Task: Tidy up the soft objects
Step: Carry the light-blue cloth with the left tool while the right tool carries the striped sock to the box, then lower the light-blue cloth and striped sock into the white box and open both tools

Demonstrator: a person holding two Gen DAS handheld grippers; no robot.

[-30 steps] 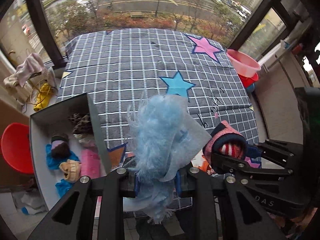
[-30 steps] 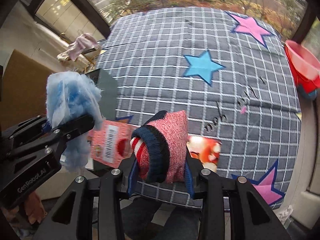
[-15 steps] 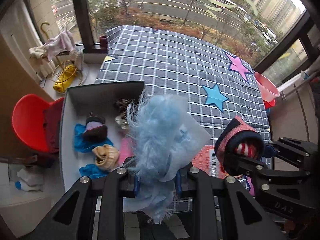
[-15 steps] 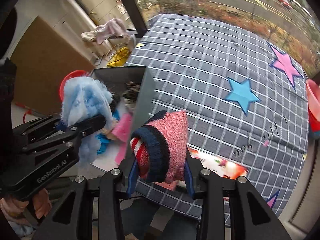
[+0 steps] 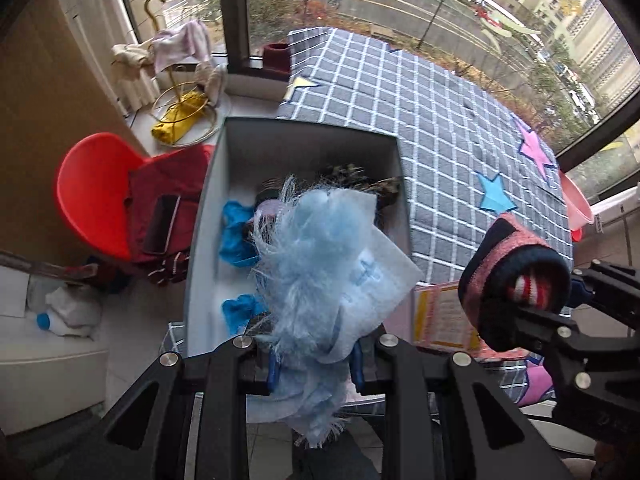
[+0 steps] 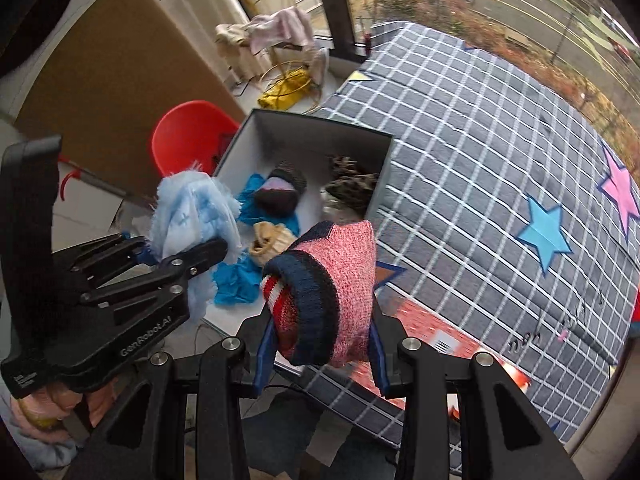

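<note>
My left gripper [image 5: 314,364] is shut on a fluffy light-blue cloth [image 5: 320,256] and holds it above the near end of a grey open box [image 5: 312,136]. It also shows in the right wrist view [image 6: 196,216]. My right gripper [image 6: 318,354] is shut on a rolled pink knit sock with navy cuff and red-white stripes [image 6: 332,292], just right of the box's near corner; it also shows in the left wrist view [image 5: 516,276]. The box [image 6: 312,128] holds several soft items: blue cloth [image 6: 236,280], a dark rolled sock [image 6: 280,194], a tan one [image 6: 270,240], a leopard-print one [image 6: 352,188].
The box stands at the left edge of a grey checked mattress with stars [image 5: 440,120]. A pink-red packet [image 5: 444,316] lies on the mattress near the sock. A red chair with red cloth [image 5: 100,196] stands left of the box. A wire rack with rags [image 5: 180,76] is by the window.
Both grippers have swung left with their loads, from over the mattress to over and beside the box. Both grips are unchanged.
</note>
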